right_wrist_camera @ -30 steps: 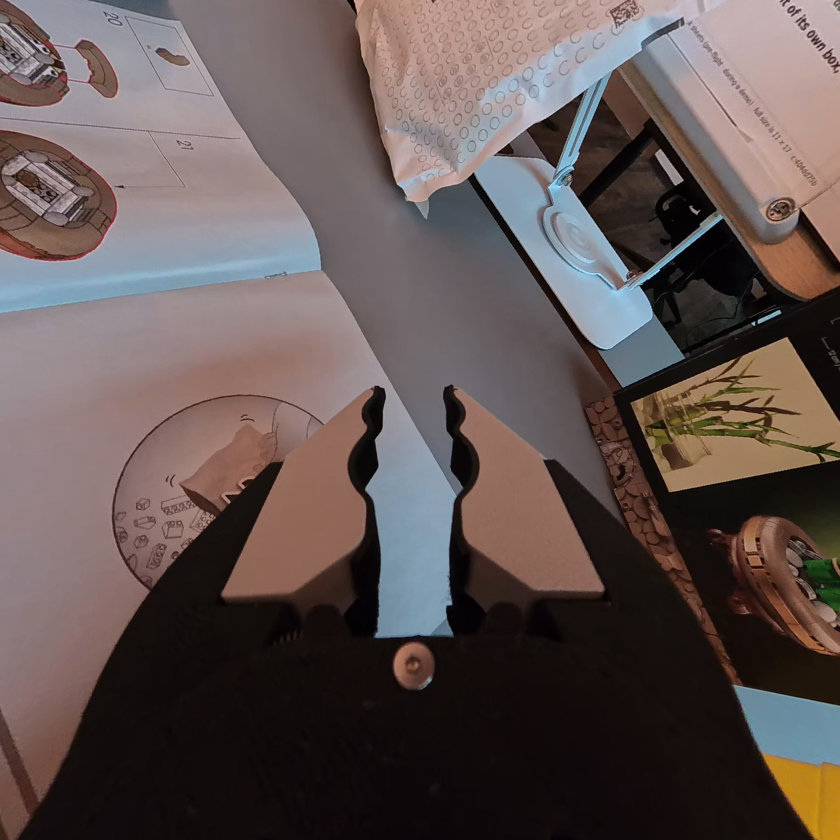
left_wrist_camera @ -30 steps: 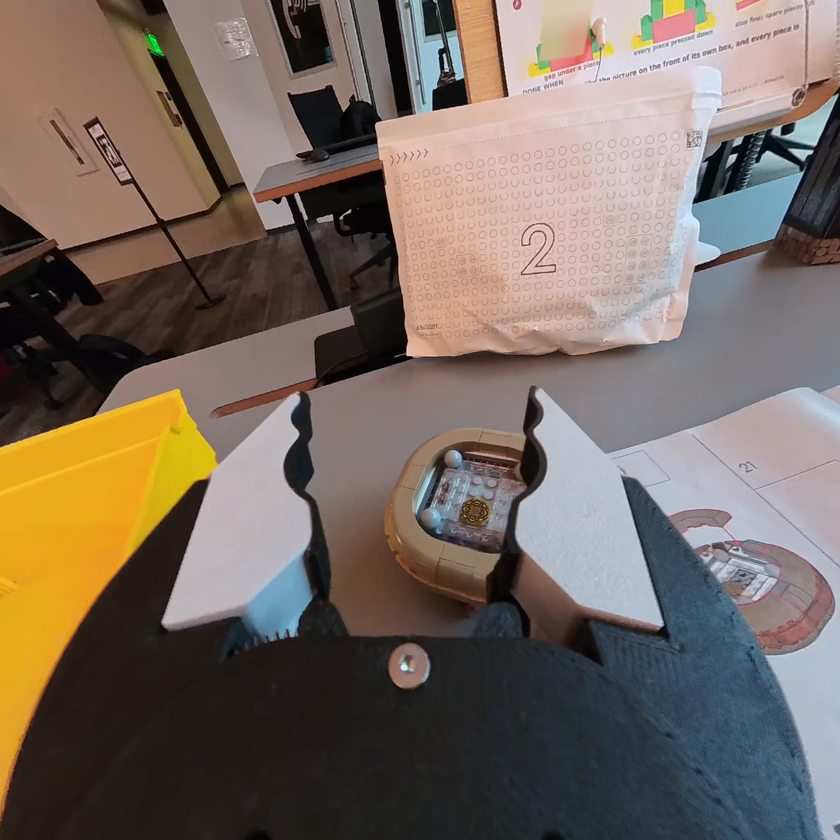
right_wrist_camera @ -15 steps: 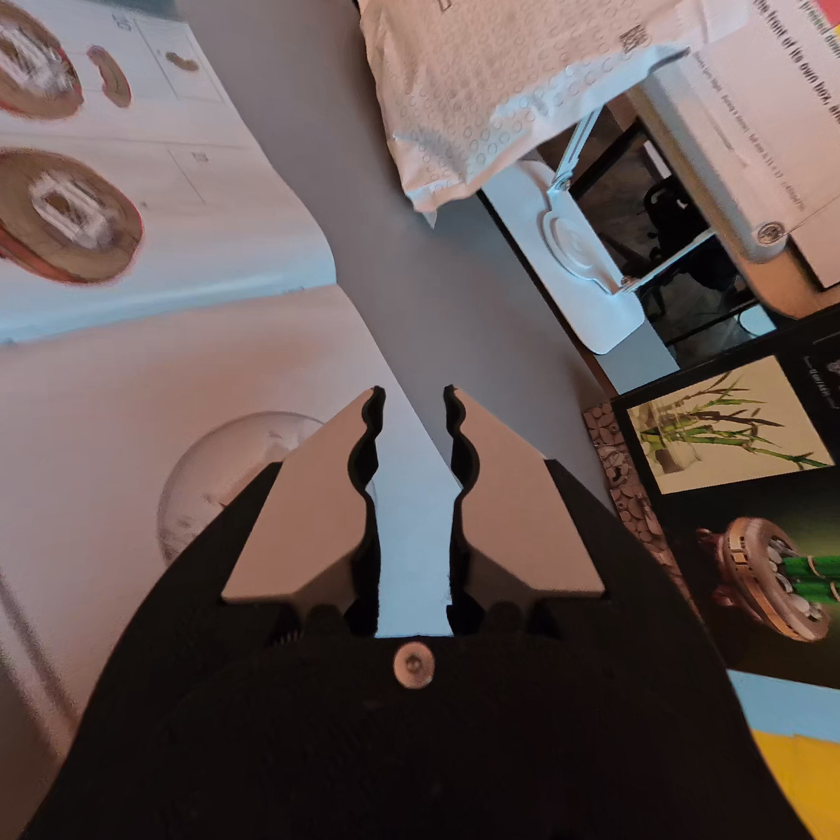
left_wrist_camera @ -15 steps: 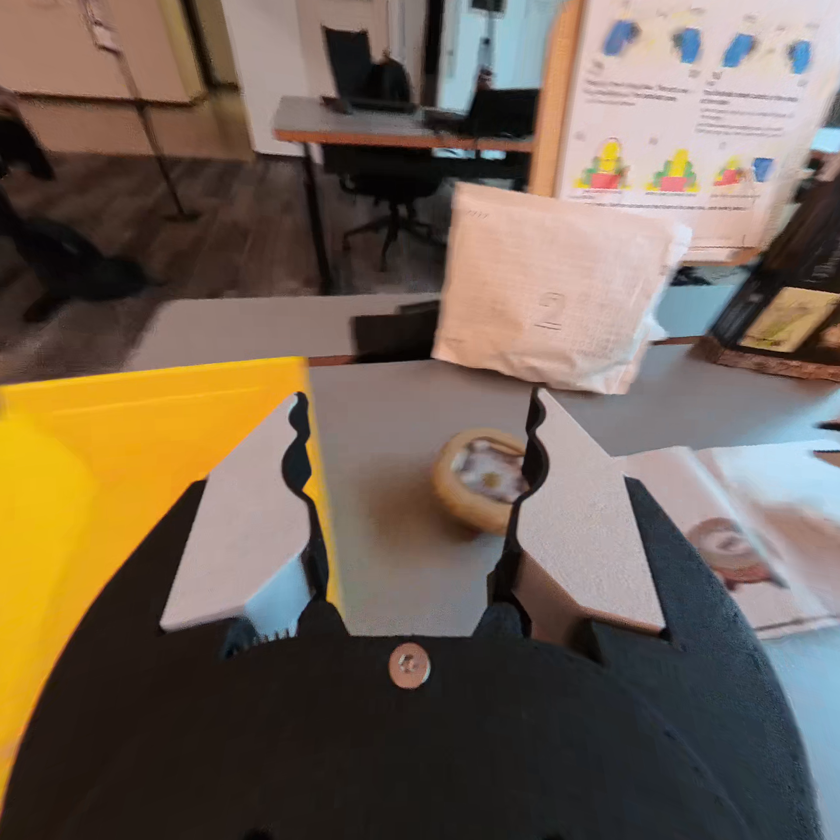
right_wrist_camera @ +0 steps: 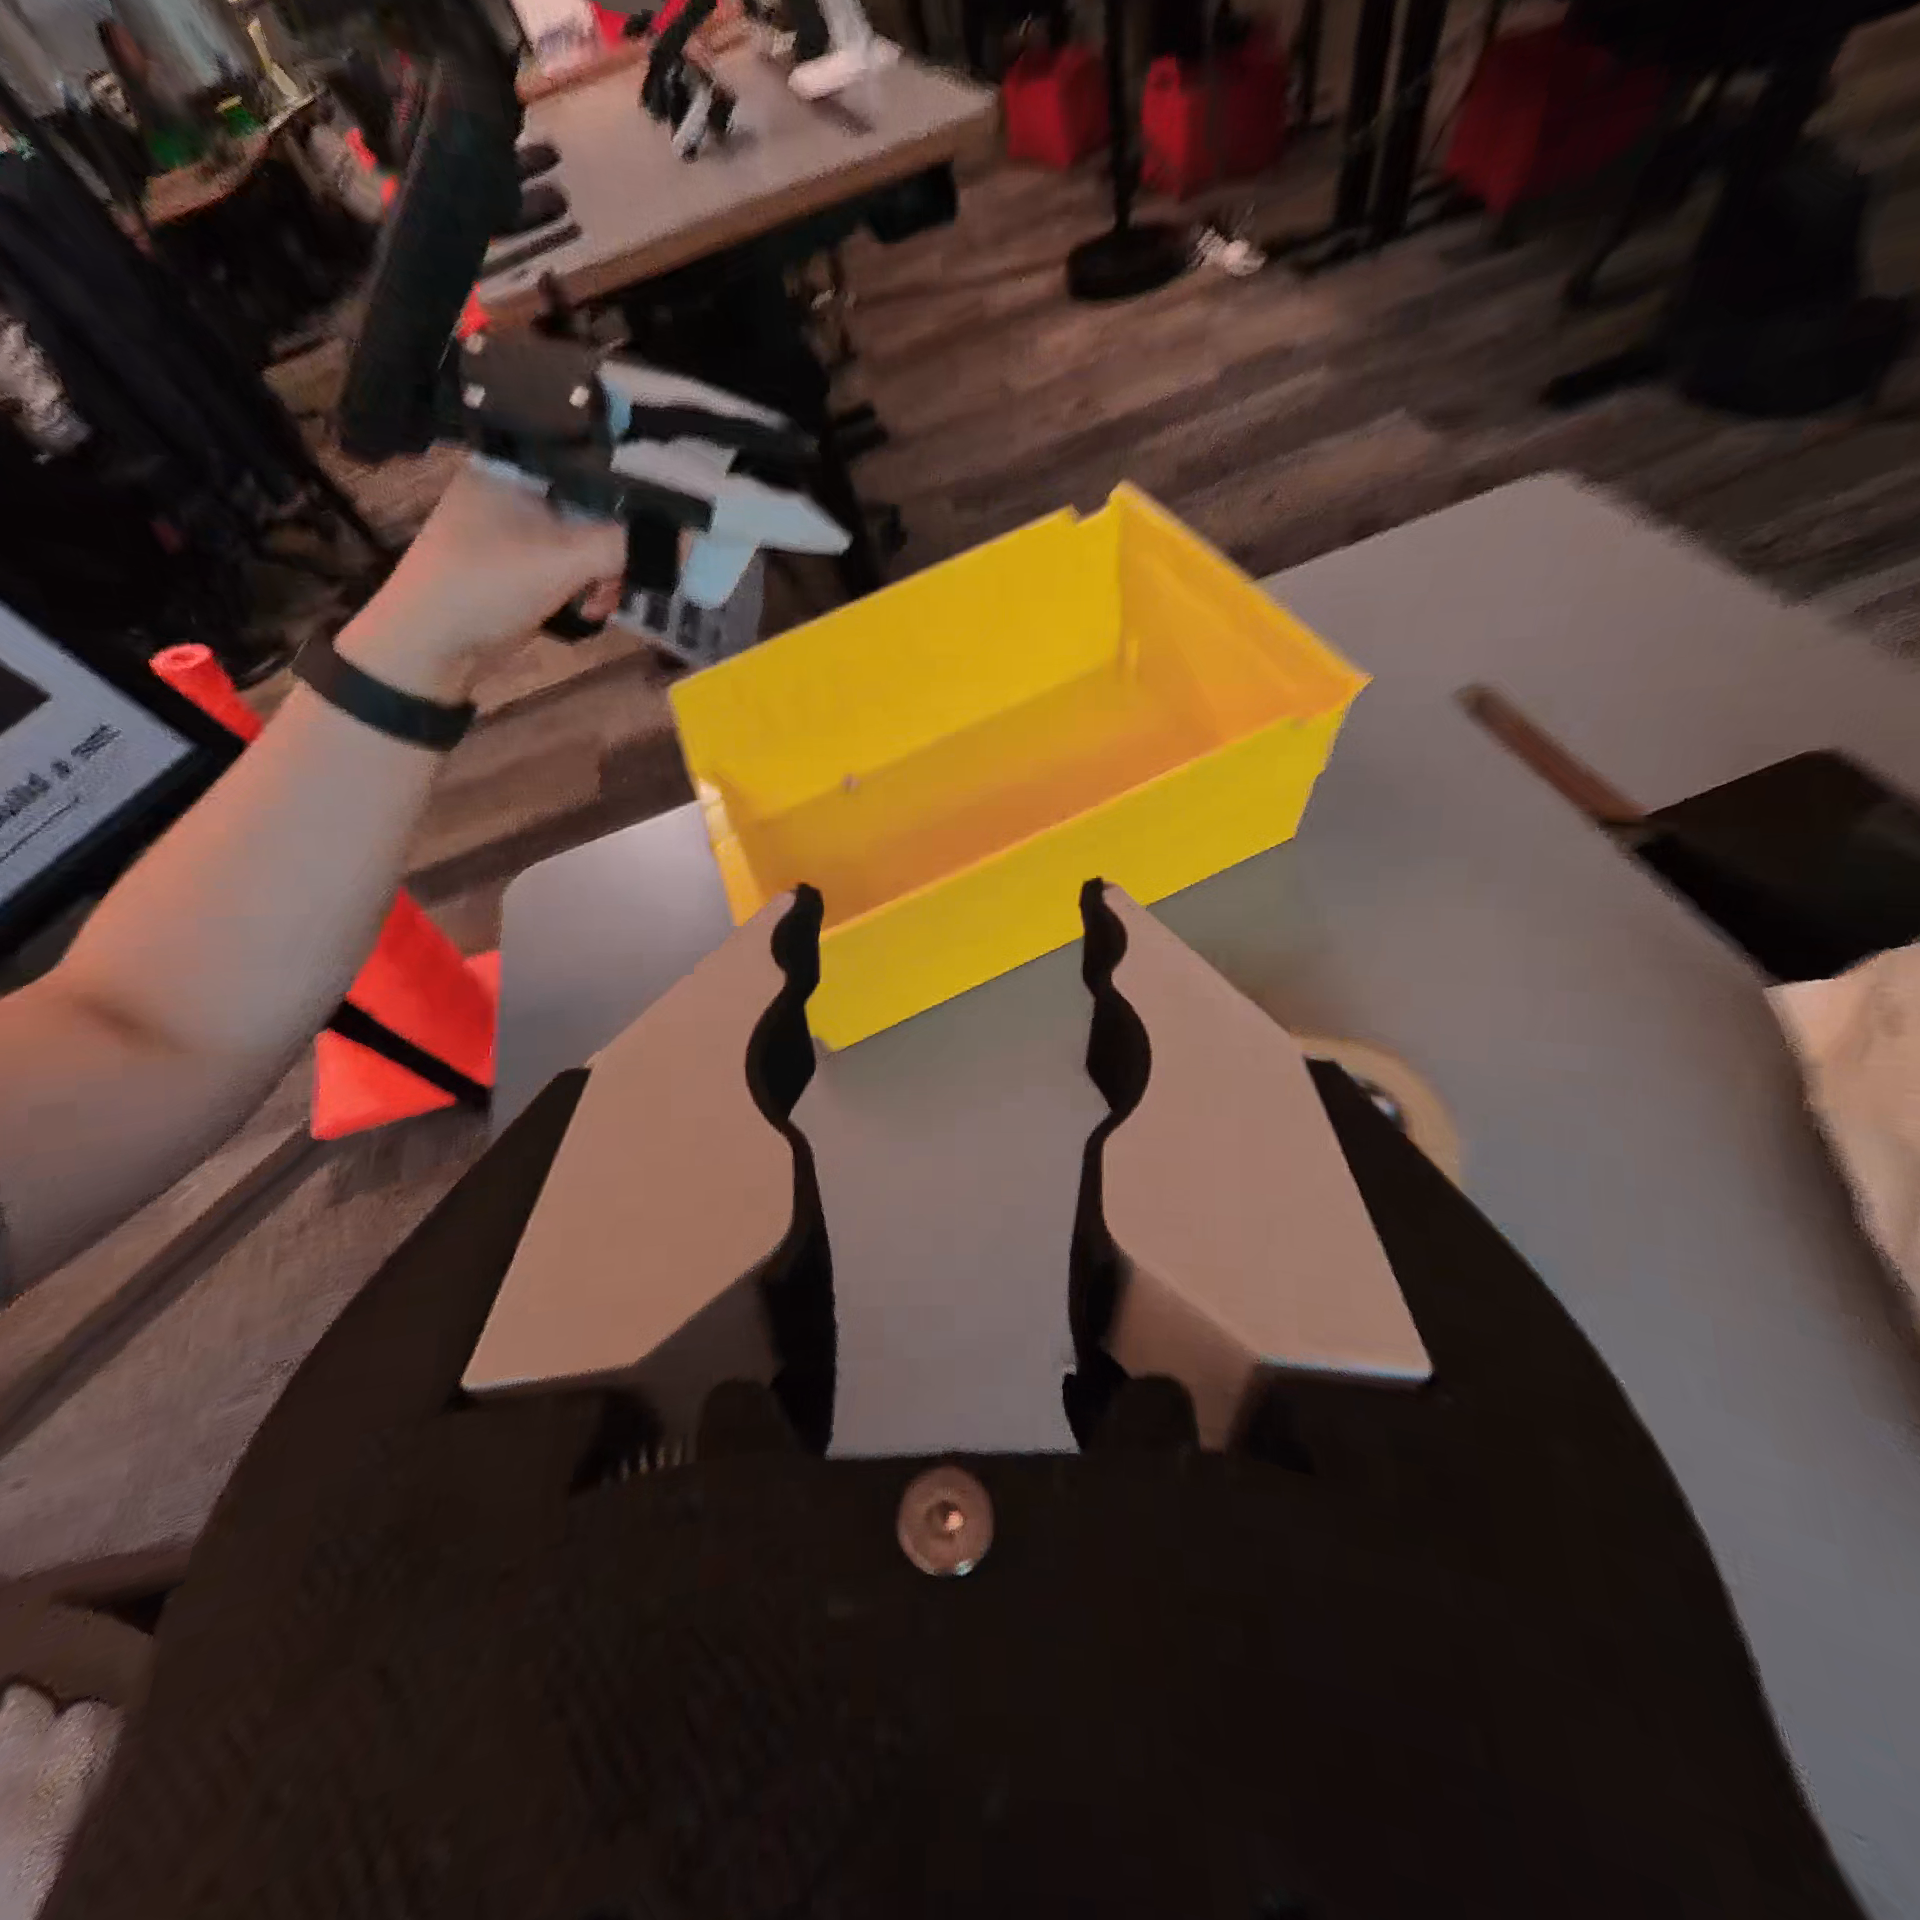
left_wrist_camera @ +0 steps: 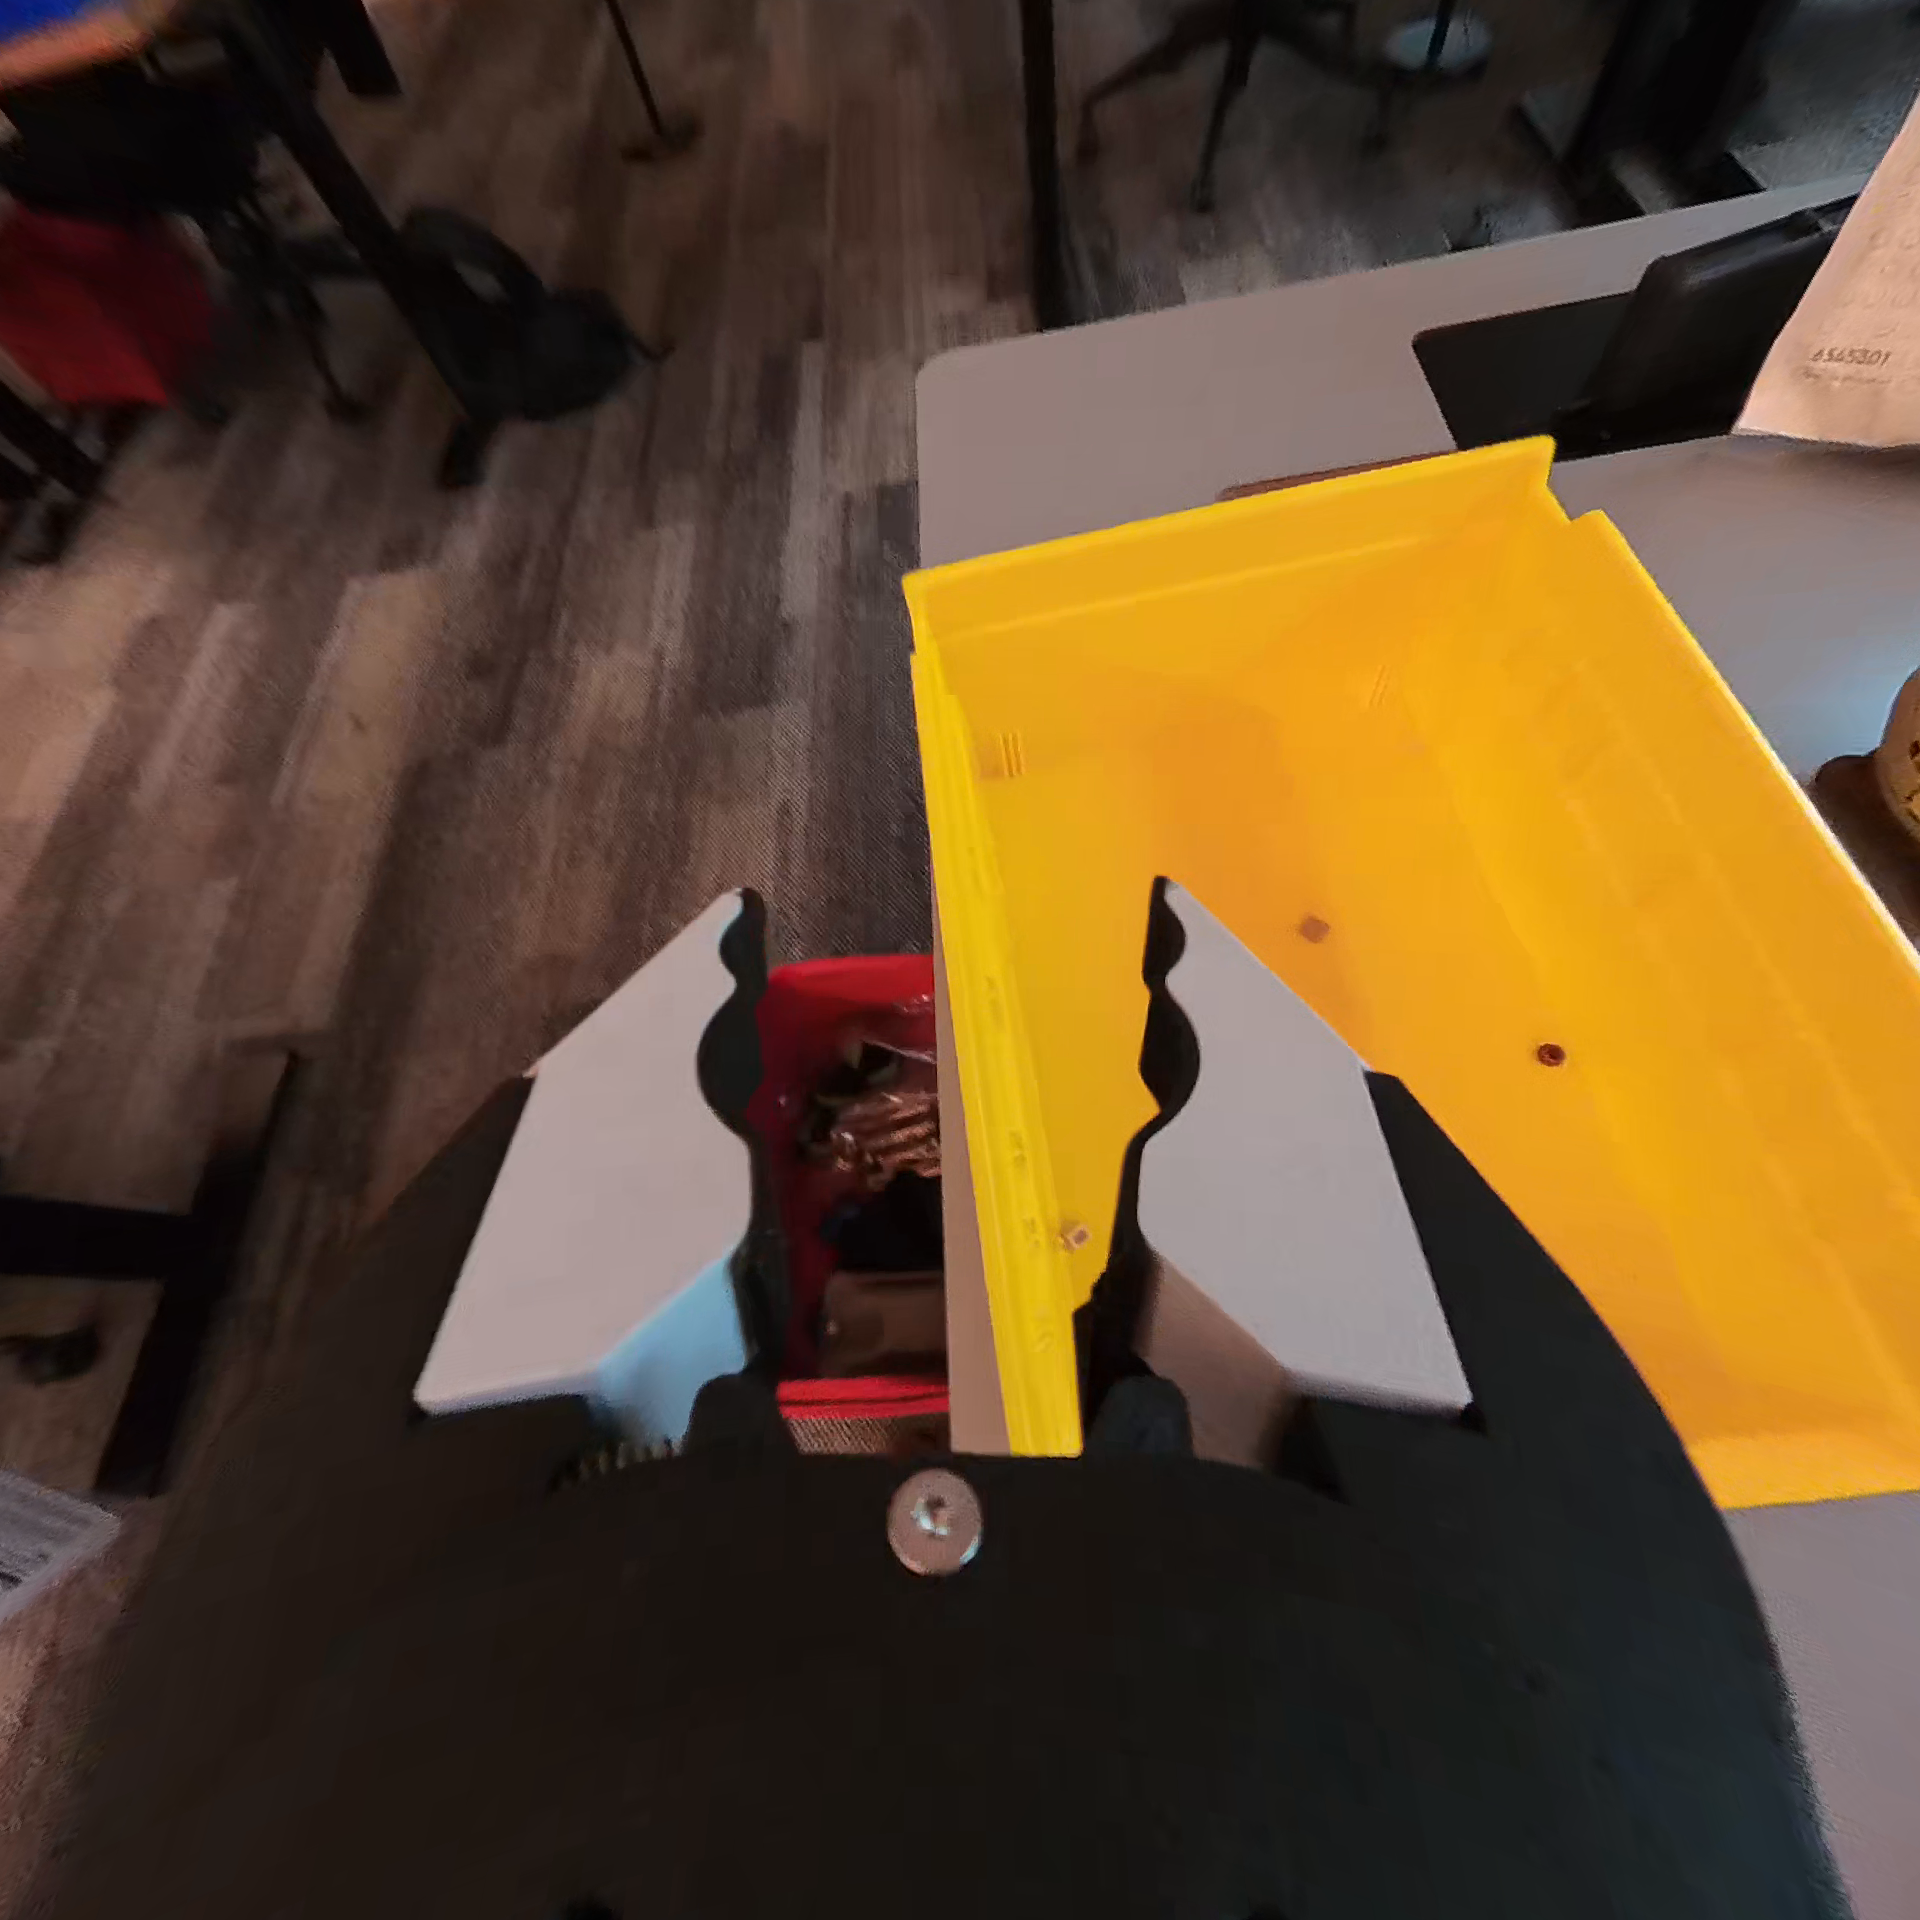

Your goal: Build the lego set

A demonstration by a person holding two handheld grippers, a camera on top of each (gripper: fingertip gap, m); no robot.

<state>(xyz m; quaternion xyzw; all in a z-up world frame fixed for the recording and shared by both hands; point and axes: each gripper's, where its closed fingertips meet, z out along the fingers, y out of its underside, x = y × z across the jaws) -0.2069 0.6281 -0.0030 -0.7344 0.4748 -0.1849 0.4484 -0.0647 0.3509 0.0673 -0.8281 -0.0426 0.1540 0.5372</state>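
A yellow bin (left_wrist_camera: pixel 1455 790) stands on the grey table (left_wrist_camera: pixel 1766 540) and holds a few tiny loose pieces (left_wrist_camera: pixel 1314 928). My left gripper (left_wrist_camera: pixel 951 899) is open and empty, straddling the bin's left wall from above. The tan round Lego build (left_wrist_camera: pixel 1907 748) shows only at the far right edge. In the right wrist view my right gripper (right_wrist_camera: pixel 951 891) is open and empty above the table (right_wrist_camera: pixel 1507 935), just short of the bin (right_wrist_camera: pixel 1018 748). The build (right_wrist_camera: pixel 1392 1091) peeks out beside its right finger. A hand holds the left gripper (right_wrist_camera: pixel 748 520) above the bin's left end.
A white parts bag (left_wrist_camera: pixel 1860 260) stands at the back right. A black flat object (right_wrist_camera: pixel 1797 862) lies behind the bin. The table's left edge runs along the bin, with a red container (left_wrist_camera: pixel 852 1091) on the floor below. An orange cone (right_wrist_camera: pixel 405 1018) stands left of the table. The tips of one gripper are about 30 centimeters away from the tips of the other.
Both grippers have swung left, away from the build and the instruction booklet, to the yellow bin. The right gripper's jaws have opened wider. The left stays open.
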